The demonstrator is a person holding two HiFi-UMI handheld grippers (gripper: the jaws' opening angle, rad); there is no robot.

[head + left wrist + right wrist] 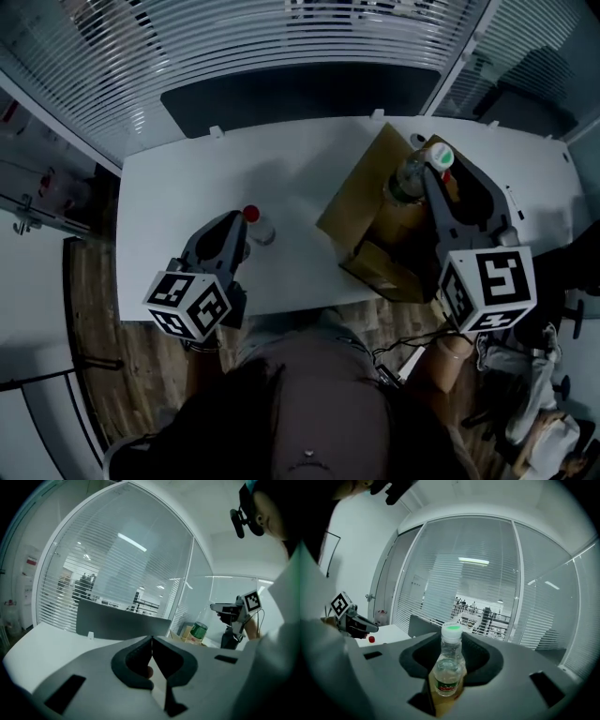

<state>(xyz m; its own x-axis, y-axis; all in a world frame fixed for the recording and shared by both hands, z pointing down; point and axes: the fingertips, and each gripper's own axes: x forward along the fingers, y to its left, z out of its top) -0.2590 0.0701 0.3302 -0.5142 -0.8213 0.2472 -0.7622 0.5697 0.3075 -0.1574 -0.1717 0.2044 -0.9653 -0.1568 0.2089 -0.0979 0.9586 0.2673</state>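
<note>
**Green-capped bottle [449, 665] clamped, upright**

The right gripper [451, 654] jaws are clamped on the bottle. Its long axis is vertical, cap up. The cardboard box [361, 202] below it is shown only in the head view. The left gripper [152, 644] jaws are pressed together, near a red-capped bottle [253, 223].

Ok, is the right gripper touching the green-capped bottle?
Touching. The right gripper view shows the right gripper with its jaws pressed against both sides of the bottle, with no gap showing.
</note>
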